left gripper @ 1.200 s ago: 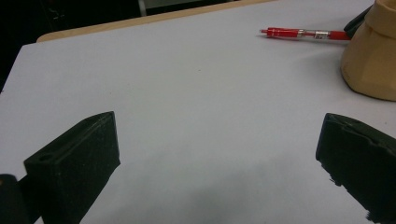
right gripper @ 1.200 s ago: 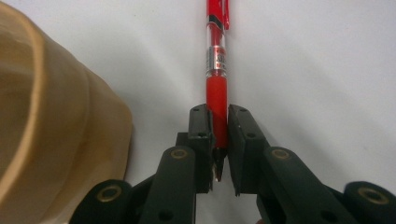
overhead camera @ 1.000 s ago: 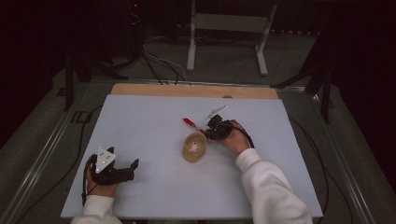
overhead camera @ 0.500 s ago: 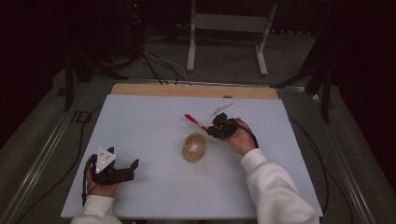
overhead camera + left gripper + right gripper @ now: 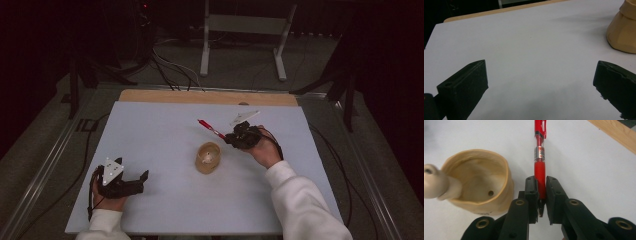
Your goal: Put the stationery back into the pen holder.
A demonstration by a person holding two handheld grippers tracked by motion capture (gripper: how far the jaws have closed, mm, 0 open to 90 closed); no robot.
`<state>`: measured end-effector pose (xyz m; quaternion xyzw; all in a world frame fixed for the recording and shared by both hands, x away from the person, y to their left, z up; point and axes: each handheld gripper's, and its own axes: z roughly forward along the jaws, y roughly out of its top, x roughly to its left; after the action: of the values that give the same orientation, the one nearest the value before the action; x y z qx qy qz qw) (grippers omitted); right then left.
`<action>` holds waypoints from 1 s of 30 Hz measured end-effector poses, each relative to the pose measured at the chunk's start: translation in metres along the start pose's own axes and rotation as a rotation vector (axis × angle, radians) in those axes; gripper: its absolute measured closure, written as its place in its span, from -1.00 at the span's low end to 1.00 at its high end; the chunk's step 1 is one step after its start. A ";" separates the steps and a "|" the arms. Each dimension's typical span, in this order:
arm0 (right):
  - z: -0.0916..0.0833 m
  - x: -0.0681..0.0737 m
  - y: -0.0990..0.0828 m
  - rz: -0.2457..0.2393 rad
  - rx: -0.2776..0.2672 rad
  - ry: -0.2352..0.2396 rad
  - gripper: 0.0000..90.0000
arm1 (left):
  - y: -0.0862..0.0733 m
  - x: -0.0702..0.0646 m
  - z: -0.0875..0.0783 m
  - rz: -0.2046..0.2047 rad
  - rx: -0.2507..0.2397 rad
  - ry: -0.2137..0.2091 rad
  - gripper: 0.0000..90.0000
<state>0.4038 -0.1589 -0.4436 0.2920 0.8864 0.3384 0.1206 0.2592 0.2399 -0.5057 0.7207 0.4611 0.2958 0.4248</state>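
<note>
A red pen (image 5: pixel 540 157) is clamped in my right gripper (image 5: pixel 541 187), pointing away from the jaws. From above, the right gripper (image 5: pixel 231 137) holds the red pen (image 5: pixel 210 128) up over the table, a little to the right of and beyond a tan cup (image 5: pixel 207 157). Up close the tan cup (image 5: pixel 479 187) is open-topped, with a pale knobbed piece (image 5: pixel 436 185) at its rim. My left gripper (image 5: pixel 145 179) rests at the table's near left corner, open, nothing between its jaws. The cup's base (image 5: pixel 622 35) sits at the upper right of the left gripper view.
The white tabletop (image 5: pixel 165 140) has a wooden strip (image 5: pixel 200 96) along its far edge. A metal stand (image 5: pixel 245 30) and cables (image 5: pixel 170 70) lie on the floor beyond the table. Rails run along both sides.
My right gripper has lifted the red pen and carried it up and to the right, away from the cup. The left gripper has stayed put.
</note>
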 end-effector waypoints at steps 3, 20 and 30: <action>-0.006 0.002 0.000 -0.008 -0.010 0.001 0.80 | 0.000 0.000 0.000 0.002 0.001 0.000 -1.00; -0.029 0.014 -0.003 -0.058 -0.028 0.020 0.80 | 0.000 -0.001 0.001 -0.001 0.001 -0.001 -1.00; -0.040 0.019 -0.006 -0.084 -0.031 0.024 0.80 | 0.000 -0.001 0.001 -0.001 0.001 -0.001 -1.00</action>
<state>0.3695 -0.1723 -0.4179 0.2486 0.8939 0.3502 0.1285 0.2594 0.2386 -0.5065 0.7209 0.4616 0.2947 0.4247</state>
